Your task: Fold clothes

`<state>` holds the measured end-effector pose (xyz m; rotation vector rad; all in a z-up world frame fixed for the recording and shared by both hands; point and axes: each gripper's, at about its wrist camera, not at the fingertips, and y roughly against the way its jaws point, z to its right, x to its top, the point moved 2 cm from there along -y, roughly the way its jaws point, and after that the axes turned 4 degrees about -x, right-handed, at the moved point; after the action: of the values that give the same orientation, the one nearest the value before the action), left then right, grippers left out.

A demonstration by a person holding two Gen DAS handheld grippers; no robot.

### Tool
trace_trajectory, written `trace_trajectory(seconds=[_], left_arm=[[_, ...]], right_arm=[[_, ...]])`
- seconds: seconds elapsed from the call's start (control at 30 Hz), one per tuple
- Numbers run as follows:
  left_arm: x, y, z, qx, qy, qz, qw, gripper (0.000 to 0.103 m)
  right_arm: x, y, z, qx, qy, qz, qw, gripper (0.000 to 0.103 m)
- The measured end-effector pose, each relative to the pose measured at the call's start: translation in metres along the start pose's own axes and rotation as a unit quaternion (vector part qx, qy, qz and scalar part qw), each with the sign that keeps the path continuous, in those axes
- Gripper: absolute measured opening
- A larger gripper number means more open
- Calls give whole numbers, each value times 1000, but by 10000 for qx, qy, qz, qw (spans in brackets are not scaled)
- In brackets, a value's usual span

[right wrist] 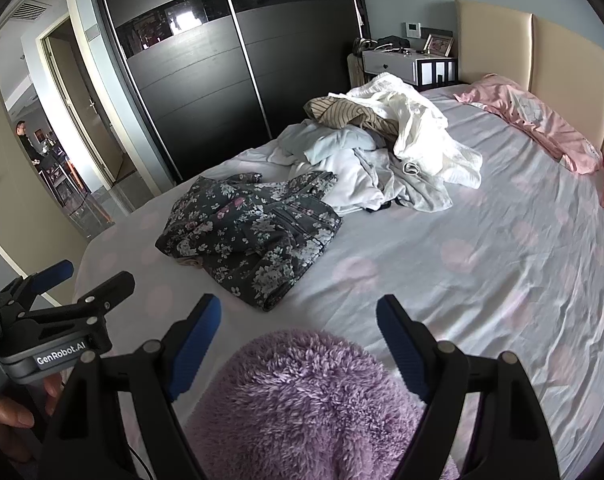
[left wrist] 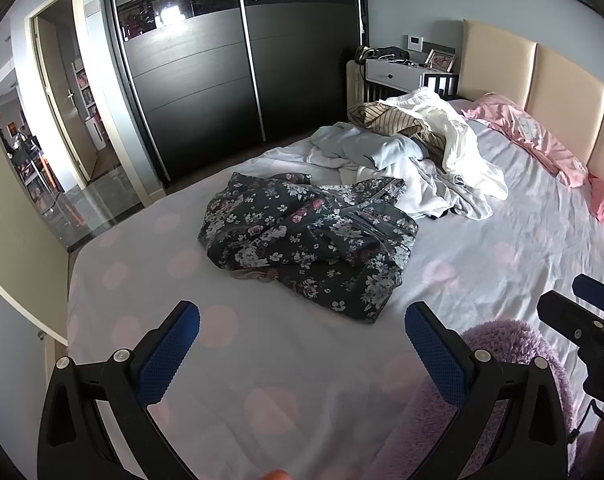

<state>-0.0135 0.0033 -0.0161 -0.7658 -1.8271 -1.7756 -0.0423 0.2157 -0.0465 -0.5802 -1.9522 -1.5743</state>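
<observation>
floral garment (left wrist: 305, 236) crumpled on bed (left wrist: 481, 264), layers bunched; left gripper (left wrist: 302, 320) and right gripper (right wrist: 298, 312) both wide, empty. risk: pinching several layers, or sheet.

My left hand-held gripper (left wrist: 302, 320) hangs wide open over the bed (left wrist: 481, 248) — nothing between the pads. Crumpled floral garment (left wrist: 302, 236) ahead, lighter clothes pile (left wrist: 413, 156) behind it — fuzzy purple fabric (left wrist: 513, 344) bottom right.

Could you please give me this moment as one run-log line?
left tool: open, empty | right tool: open, above purple fleece | floral garment: crumpled, unfolded | clothes pile: untouched
</observation>
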Motion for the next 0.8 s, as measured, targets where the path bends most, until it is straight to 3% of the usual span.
trace_trajectory(seconds=[0.3, 0.8], left_arm=[[0, 7, -2, 146, 105, 147, 9997, 103], [1, 13, 6, -155, 19, 229, 9996, 103]], right_arm=[[-2, 2, 2, -72, -19, 51, 10000, 80], [-1, 5, 3, -83, 3, 197, 9998, 80]])
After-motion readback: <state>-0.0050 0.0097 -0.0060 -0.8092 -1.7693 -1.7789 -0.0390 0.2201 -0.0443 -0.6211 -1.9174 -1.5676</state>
